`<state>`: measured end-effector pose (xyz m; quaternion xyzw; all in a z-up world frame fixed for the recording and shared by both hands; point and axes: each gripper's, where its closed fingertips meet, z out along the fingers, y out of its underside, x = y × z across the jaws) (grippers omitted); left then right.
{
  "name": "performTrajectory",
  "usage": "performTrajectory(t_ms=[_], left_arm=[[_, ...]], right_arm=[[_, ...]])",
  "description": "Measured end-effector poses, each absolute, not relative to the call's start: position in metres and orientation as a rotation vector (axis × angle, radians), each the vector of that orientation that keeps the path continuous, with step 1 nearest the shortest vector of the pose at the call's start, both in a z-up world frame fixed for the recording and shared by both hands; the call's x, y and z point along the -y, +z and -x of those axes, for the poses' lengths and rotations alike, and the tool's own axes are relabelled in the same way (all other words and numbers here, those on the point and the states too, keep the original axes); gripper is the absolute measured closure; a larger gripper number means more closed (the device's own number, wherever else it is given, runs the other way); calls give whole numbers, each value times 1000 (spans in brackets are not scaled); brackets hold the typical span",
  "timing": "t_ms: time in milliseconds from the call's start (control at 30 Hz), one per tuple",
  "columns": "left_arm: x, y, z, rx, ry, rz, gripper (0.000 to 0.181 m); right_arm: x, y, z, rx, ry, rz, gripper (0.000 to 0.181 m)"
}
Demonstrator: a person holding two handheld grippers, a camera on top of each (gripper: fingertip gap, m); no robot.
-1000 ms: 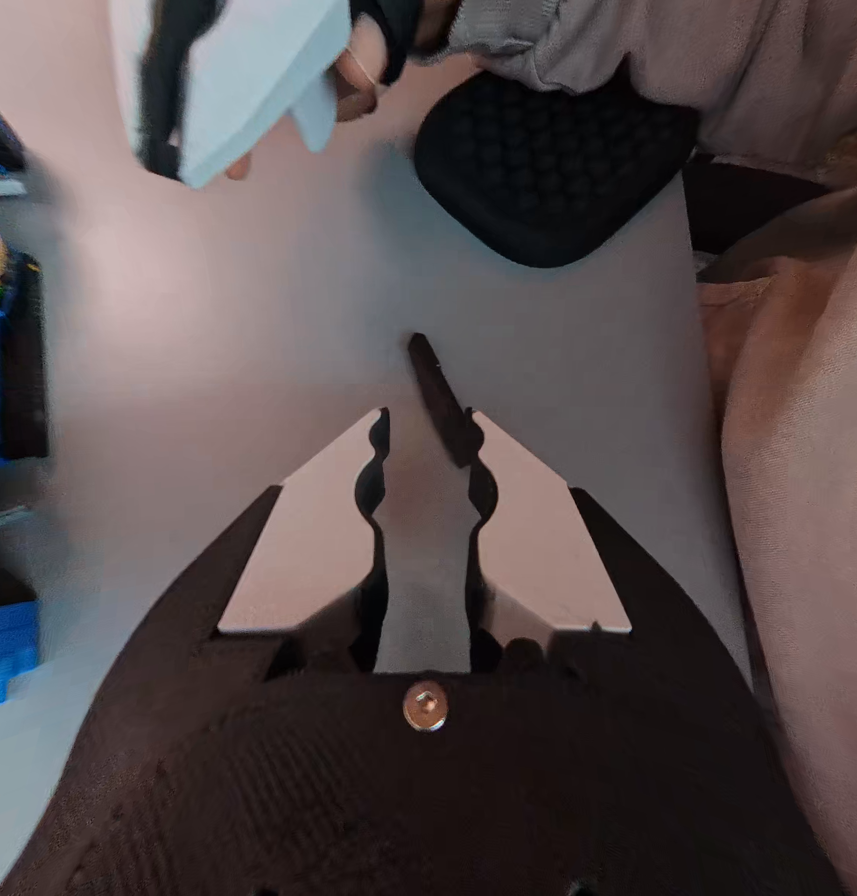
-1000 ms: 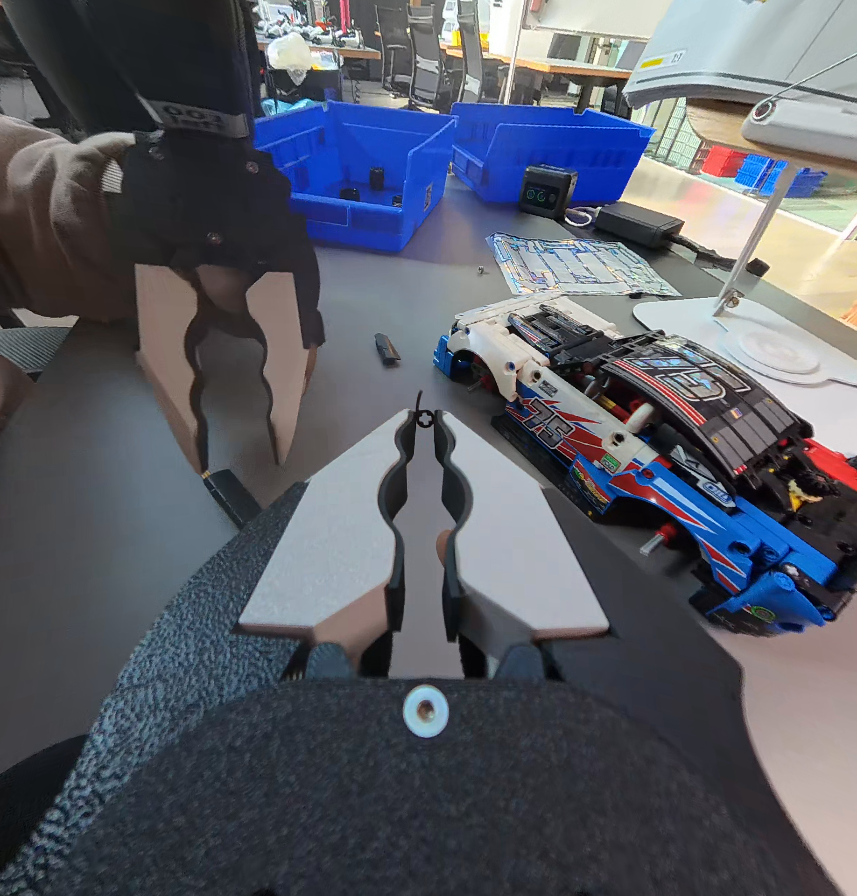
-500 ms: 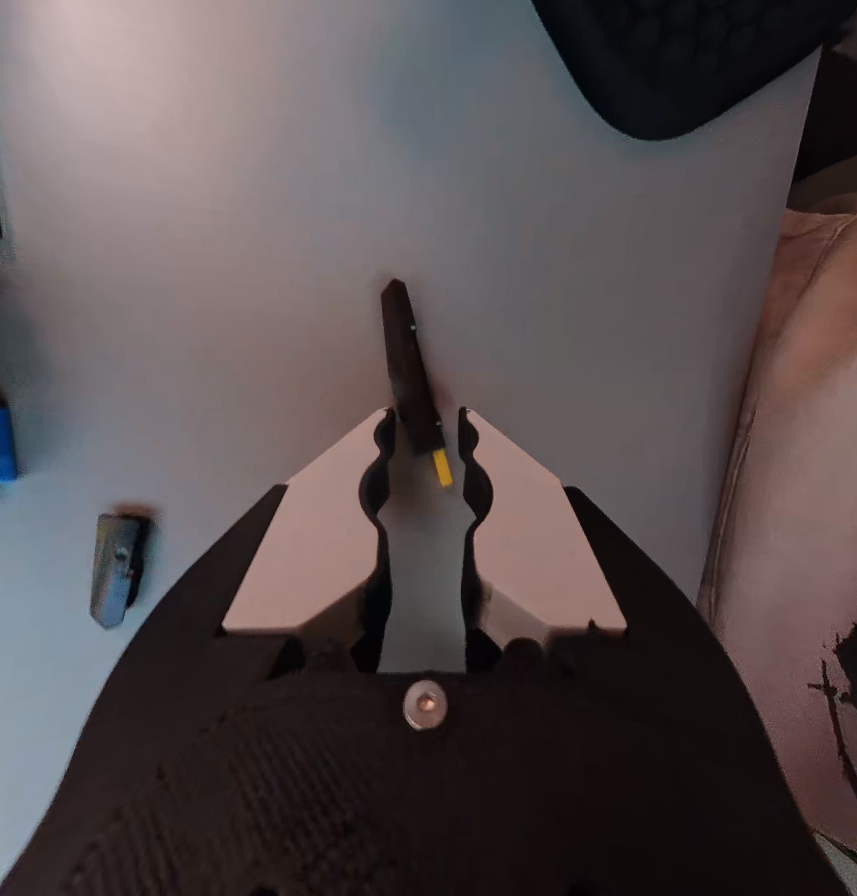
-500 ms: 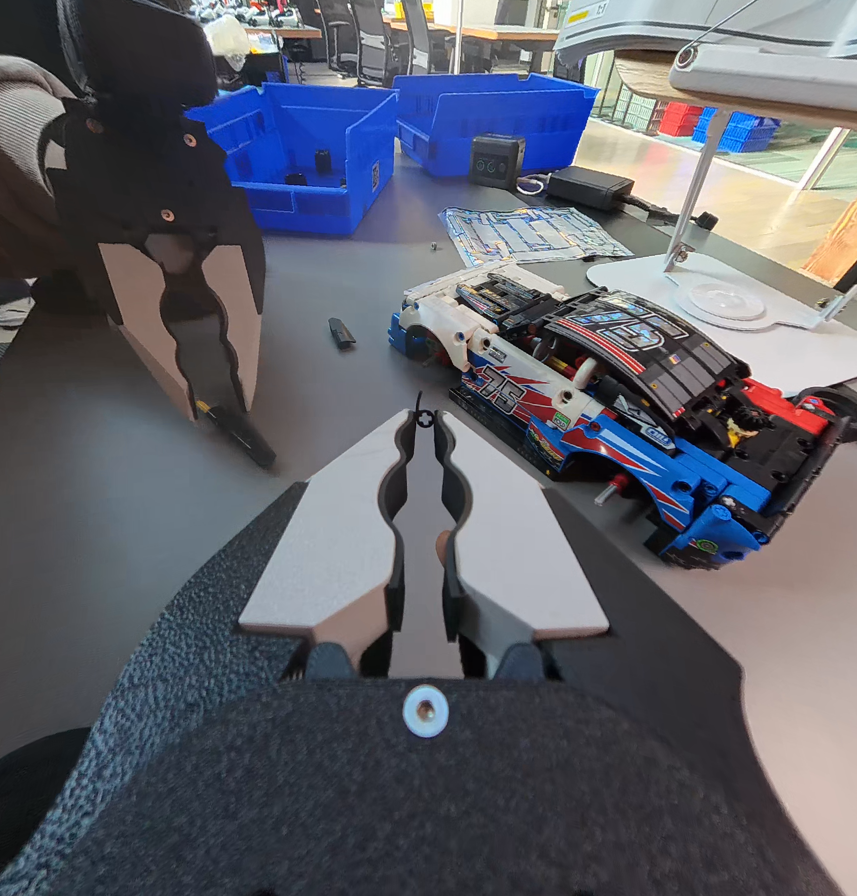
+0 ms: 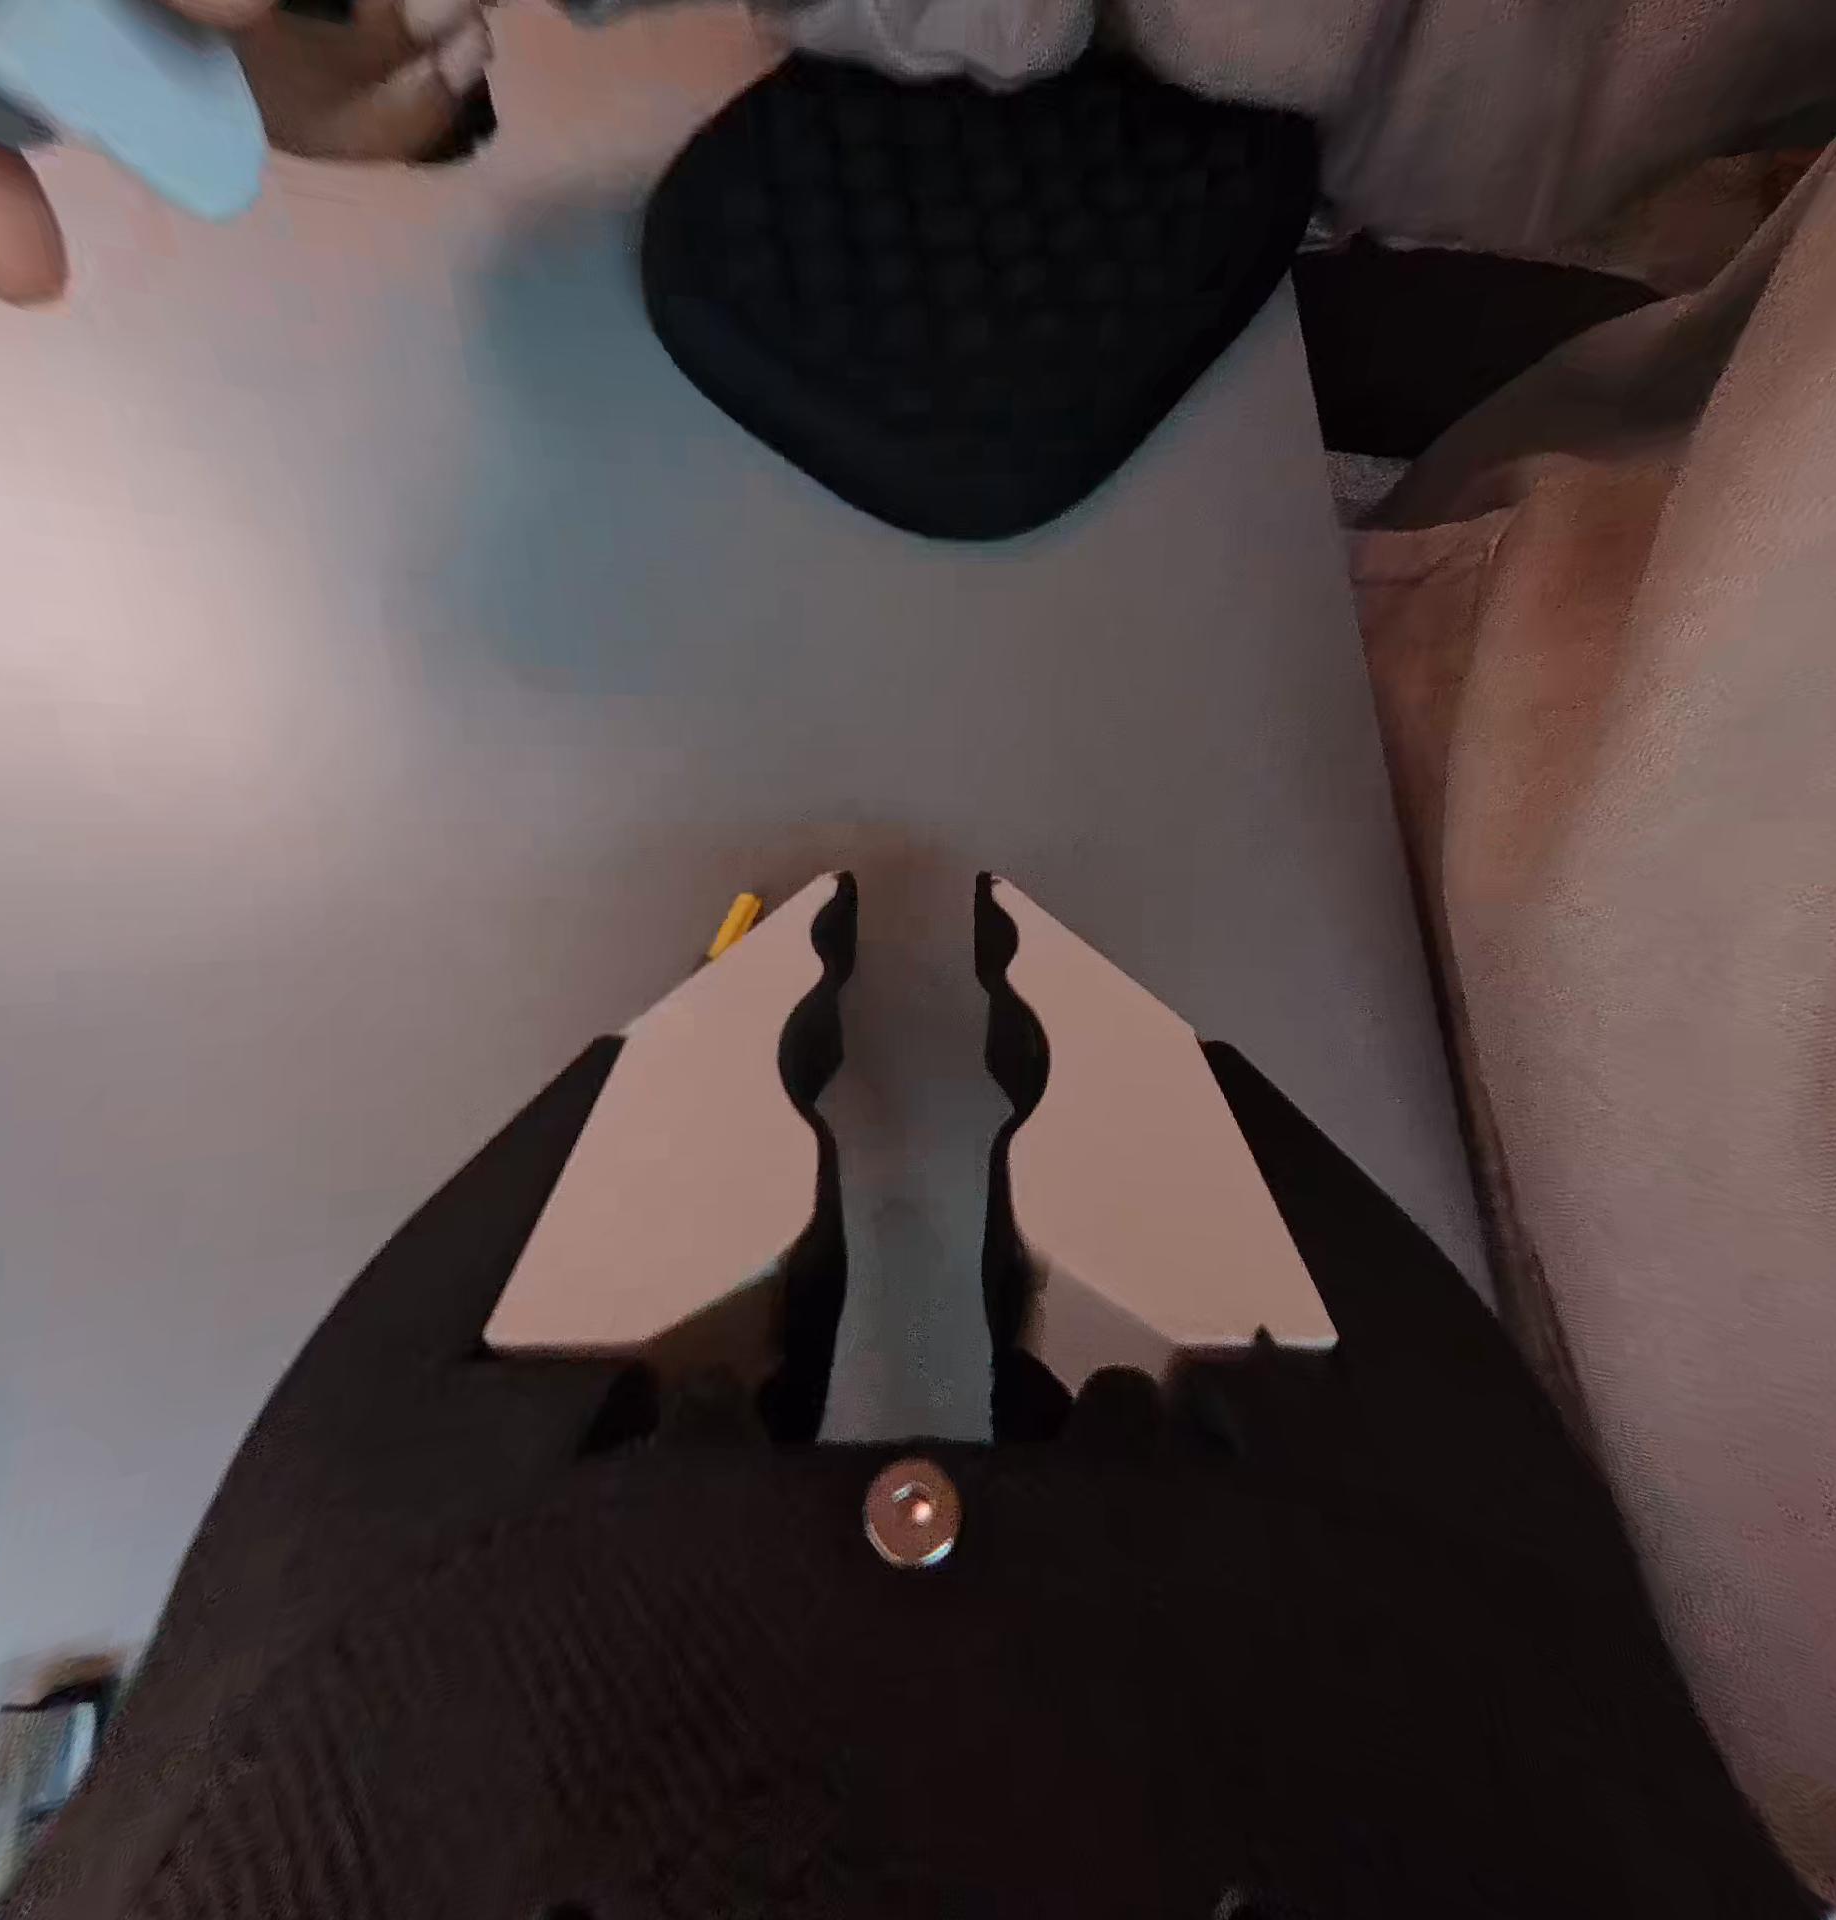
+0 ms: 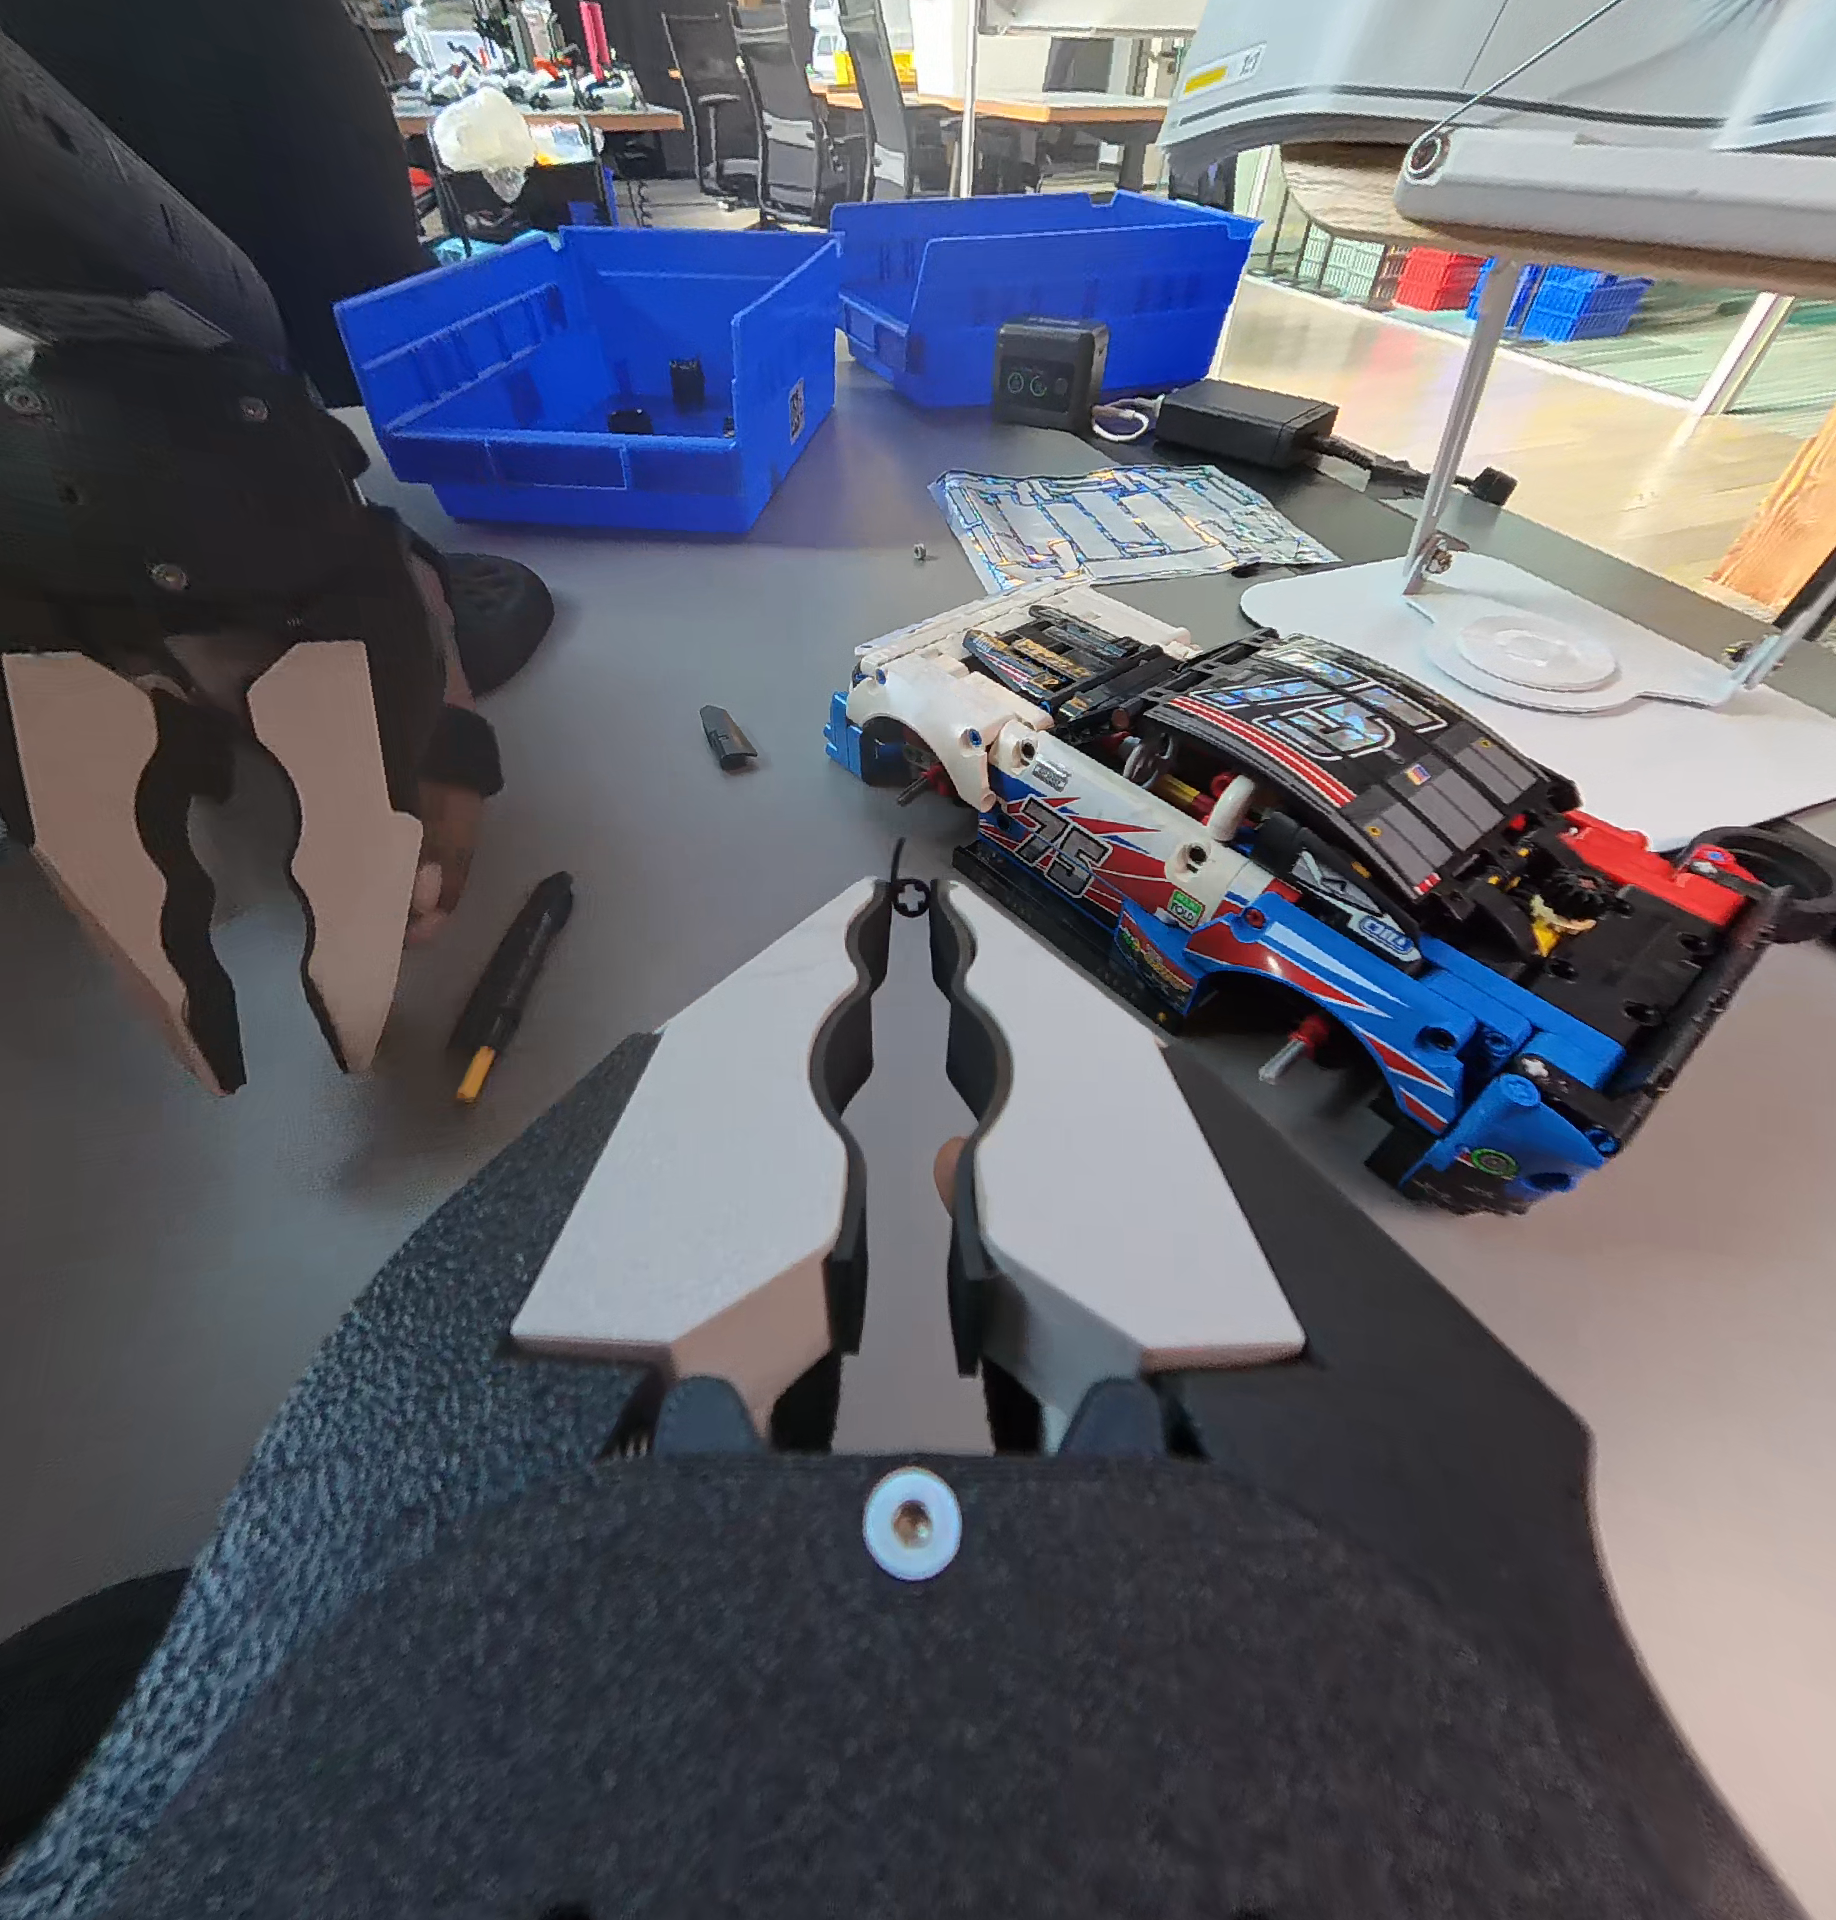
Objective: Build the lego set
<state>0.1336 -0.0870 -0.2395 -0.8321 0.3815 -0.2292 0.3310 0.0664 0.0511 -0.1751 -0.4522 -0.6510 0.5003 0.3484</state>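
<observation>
The blue, white, red and black Lego race car (image 6: 1257,883) stands on the grey table (image 6: 685,831), to the right. My right gripper (image 6: 906,899) is shut on a small thin black axle piece (image 6: 903,883) at its tips, held above the table just left of the car. My left gripper (image 6: 285,1060) is open and empty, pointing down at the table on the left. A long black rod with a yellow tip (image 6: 514,977) lies on the table just beside it. In the left wrist view the left gripper (image 5: 912,883) is open, and only the rod's yellow tip (image 5: 732,925) shows, beside the left finger.
Two blue bins (image 6: 602,384) (image 6: 1039,281) stand at the back. A sticker sheet (image 6: 1122,520), a short black piece (image 6: 727,736), a white lamp base (image 6: 1516,665) and a black adapter (image 6: 1246,421) are nearby. A black textured pad (image 5: 976,291) and the person's clothing (image 5: 1620,935) border the table. The left gripper's tips are roughly 15 cm from the right gripper's.
The black rod lay between my left gripper's open fingers half a second ago; that gripper has shifted off it, and the rod now lies beside it. My right gripper still holds its small piece.
</observation>
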Motion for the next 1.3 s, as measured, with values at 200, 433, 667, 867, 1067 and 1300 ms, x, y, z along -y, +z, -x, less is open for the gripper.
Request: performTrajectory(t_ms=[200, 433, 667, 867, 1067, 1300], left_arm=[[65, -241, -80, -1081, -442, 2320, 152], [64, -260, -74, -1124, -389, 2346, 159], [58, -259, -69, -939, -416, 2322, 168], [47, -252, -55, -801, -371, 2243, 168], [23, -231, -49, -799, -106, 2028, 168], [21, -190, -81, -665, -420, 1895, 168]], right_arm=[[-62, -176, -69, 1659, 1305, 1208, 177], [-51, -171, -72, 1676, 1361, 1142, 176], [-38, -174, -74, 1718, 1441, 1124, 177], [-33, -181, -75, 1746, 1492, 1153, 178], [-26, -175, -74, 1712, 1610, 1186, 177], [-25, -145, -82, 1558, 1916, 1138, 177]])
